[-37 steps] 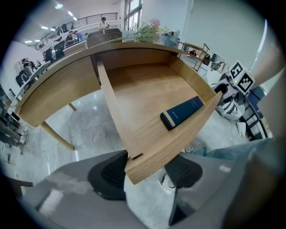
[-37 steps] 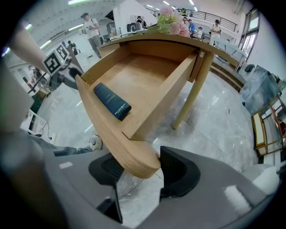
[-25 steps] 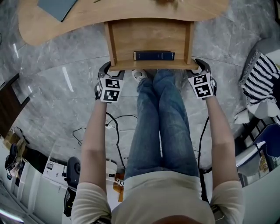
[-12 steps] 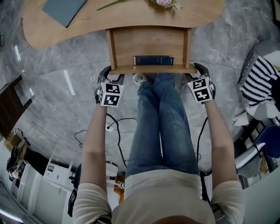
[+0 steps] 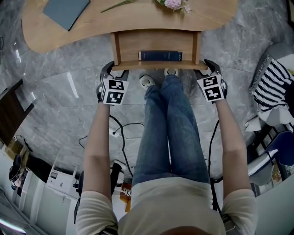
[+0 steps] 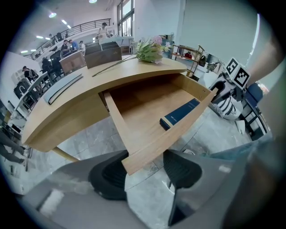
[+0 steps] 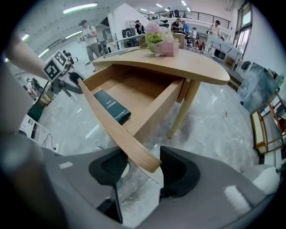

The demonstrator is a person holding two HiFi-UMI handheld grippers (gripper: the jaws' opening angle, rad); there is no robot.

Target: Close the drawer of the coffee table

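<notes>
Partly open drawer [image 5: 156, 42] under coffee table [image 5: 138, 18] edge, dark blue book [image 5: 160, 55] against its front panel, spine print unreadable. Left gripper [image 6: 145, 172], right gripper [image 7: 142, 172] at drawer's front corners, jaws spread wide astride panel ends, not pinching. Bare marble floor [image 5: 239, 46] beside drawer.

Grey marble floor [image 5: 59, 92], ceiling lights [image 7: 78, 7]

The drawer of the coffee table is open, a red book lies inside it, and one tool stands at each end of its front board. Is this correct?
Only the colour is wrong: the book in the drawer is dark blue, not red, as the head view shows. The rest is right.
</notes>
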